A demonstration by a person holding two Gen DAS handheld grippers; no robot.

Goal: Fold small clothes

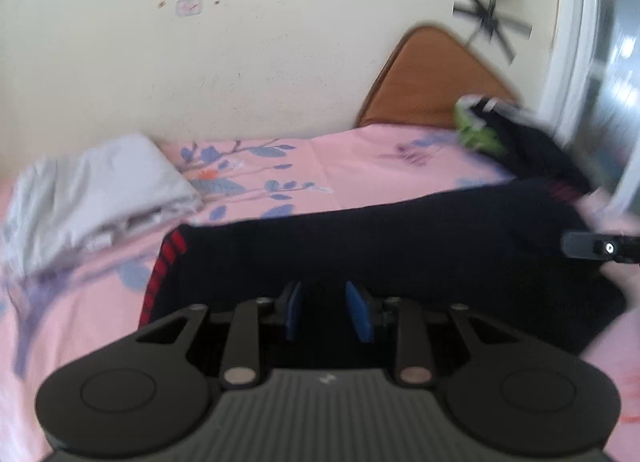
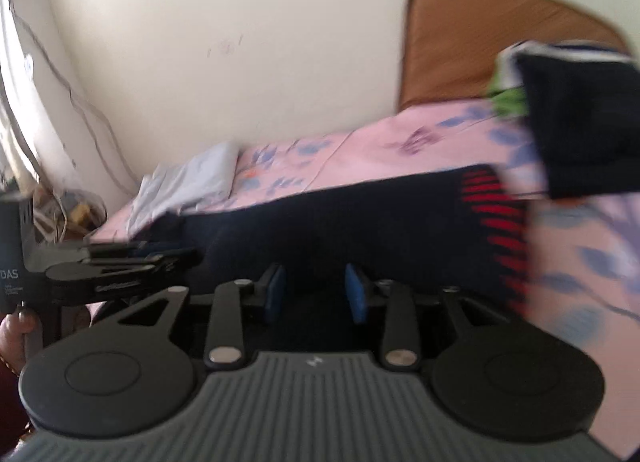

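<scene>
Garment under work is one dark navy piece with red stripes (image 1: 360,246), laid flat across the pink floral bed sheet (image 1: 360,158), which we judge keeps its near edge within reach of both tools. We see the left gripper (image 1: 329,310) and right gripper (image 2: 314,294) over that edge, each with its two blue fingers (image 1: 359,312) parted and clamping nothing. We count three clothing items: this piece, one grey folded stack (image 1: 96,194) and one dark bundle with green trim (image 2: 576,118), probably awaiting folding.

Soft, even daylight fills both fisheye views, brightest at a window (image 1: 612,74) on the right edge of the left wrist view. Motion blur smears everything, worst toward the curved, dark-cornered edges.
</scene>
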